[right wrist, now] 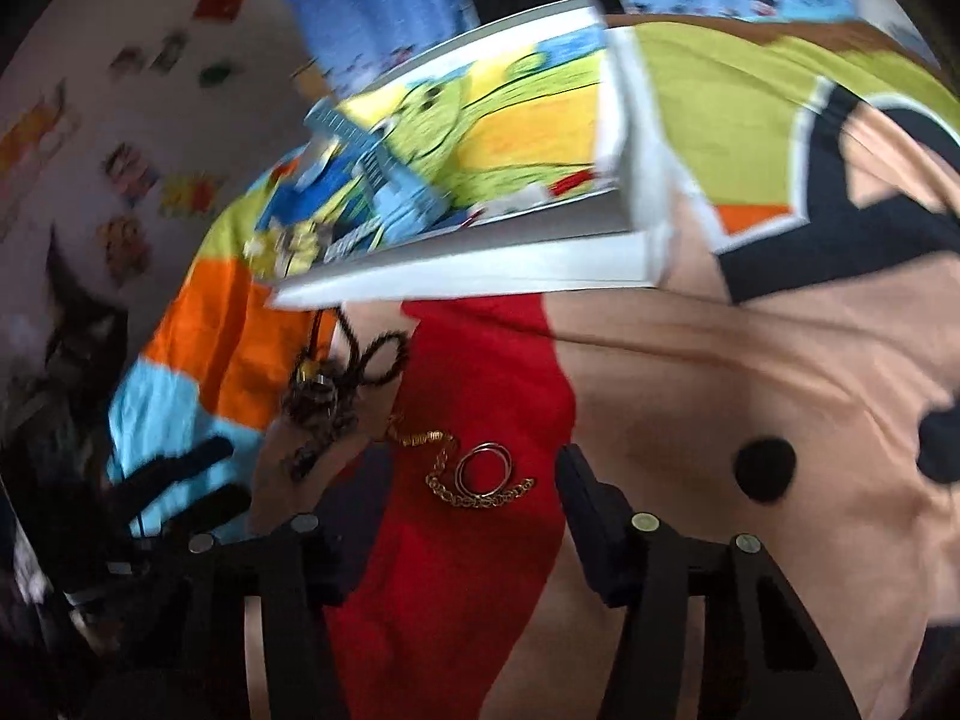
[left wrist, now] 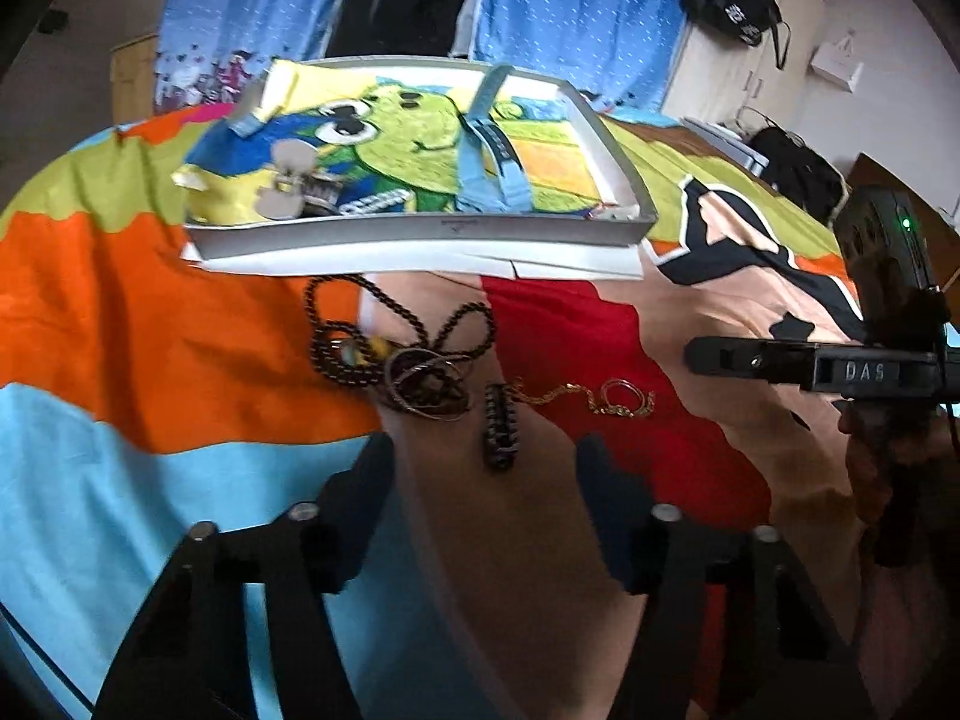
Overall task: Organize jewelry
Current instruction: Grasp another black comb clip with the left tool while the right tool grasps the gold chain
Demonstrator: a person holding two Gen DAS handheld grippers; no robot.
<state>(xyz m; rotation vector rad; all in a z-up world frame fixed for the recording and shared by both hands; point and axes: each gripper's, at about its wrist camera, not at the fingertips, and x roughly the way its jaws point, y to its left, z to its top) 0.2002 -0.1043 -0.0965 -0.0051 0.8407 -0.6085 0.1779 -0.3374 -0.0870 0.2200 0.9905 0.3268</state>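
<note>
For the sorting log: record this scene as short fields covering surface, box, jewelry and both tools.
surface: colourful cartoon bedsheet
box: shallow white box with cartoon lining, behind the jewelry, already holding some pieces
dark bead necklace: looped on the sheet, tangled with thin rings
dark bracelet: lying alone, nearest the left tool
gold chain: on the red patch, with thin rings on it
left tool: open, empty, above the dark bracelet
right tool: open, empty, above the gold chain

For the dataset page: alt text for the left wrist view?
Open left gripper hovers over tangled jewelry on a colourful bedsheet: dark bead necklace, rings, gold chain. A shallow white box lies beyond; the right gripper enters from the right.
</note>
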